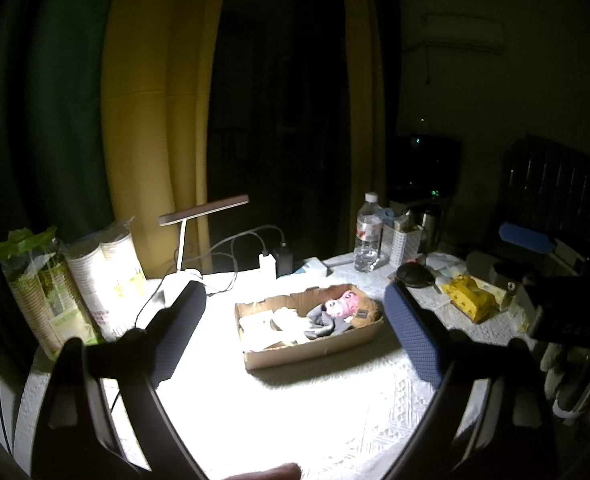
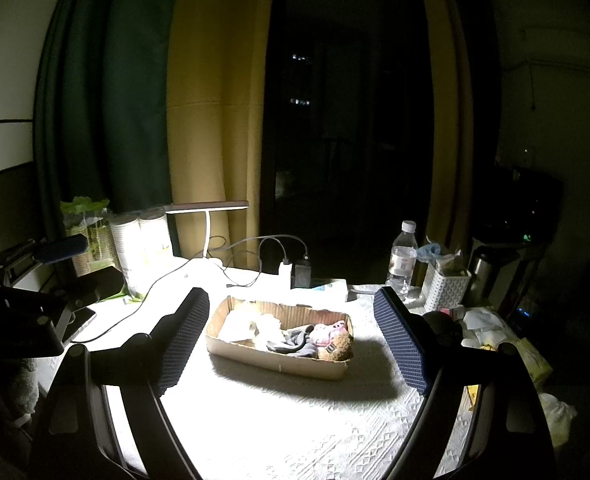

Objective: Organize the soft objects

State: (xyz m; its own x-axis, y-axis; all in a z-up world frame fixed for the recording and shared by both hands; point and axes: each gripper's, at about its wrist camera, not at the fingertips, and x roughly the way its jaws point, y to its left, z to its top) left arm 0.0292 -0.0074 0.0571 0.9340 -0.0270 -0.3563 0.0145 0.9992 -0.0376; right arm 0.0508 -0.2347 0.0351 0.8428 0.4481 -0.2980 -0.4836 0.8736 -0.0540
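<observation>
above the lit tablecloth (image 1: 295,420) both grippers, left (image 1: 295,316) and right (image 2: 295,332), hang spread wide and empty; approach the cardboard tray (image 2: 275,360) slowly, pinch the grey sock (image 2: 291,344) centrally.

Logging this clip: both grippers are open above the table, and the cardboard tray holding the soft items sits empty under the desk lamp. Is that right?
Not quite. The cardboard tray is not empty: the right wrist view shows white cloths, a grey cloth, a pink toy and a brown plush inside. The rest holds: left gripper and right gripper are open, near the desk lamp.
</observation>
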